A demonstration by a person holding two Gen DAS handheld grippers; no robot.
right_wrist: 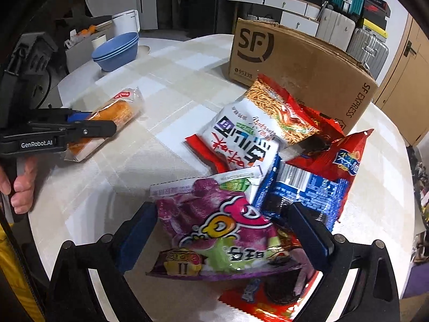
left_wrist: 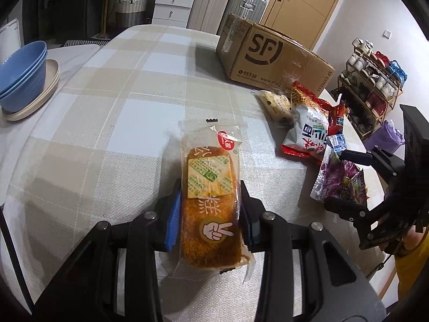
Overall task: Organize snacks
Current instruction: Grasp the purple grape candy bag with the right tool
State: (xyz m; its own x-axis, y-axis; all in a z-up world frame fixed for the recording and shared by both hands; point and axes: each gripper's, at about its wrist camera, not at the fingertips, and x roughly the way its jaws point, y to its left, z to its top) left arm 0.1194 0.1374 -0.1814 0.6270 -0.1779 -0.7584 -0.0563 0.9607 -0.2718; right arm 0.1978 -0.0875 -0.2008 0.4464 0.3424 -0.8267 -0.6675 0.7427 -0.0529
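Left claw (left_wrist: 210, 212) is clamped across the near half of the wrapped cake (left_wrist: 210, 187), pads on its long sides, over the checked worktop (left_wrist: 107, 107), left of the snack pile. Likely light, spongy, with slick film: squeeze gently, grip the body, not the crimped ends. Right claw (right_wrist: 228, 230) stands wide apart, straddling the purple candy bag (right_wrist: 214, 225) atop the pile; crinkly, slippery, best pinched mid-bag. SF carton (right_wrist: 300, 61) sits far right.

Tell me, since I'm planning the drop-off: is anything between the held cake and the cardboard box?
Nothing visible: bare tablecloth lies between the cake in the left gripper and the box; the snack pile sits off to the right.
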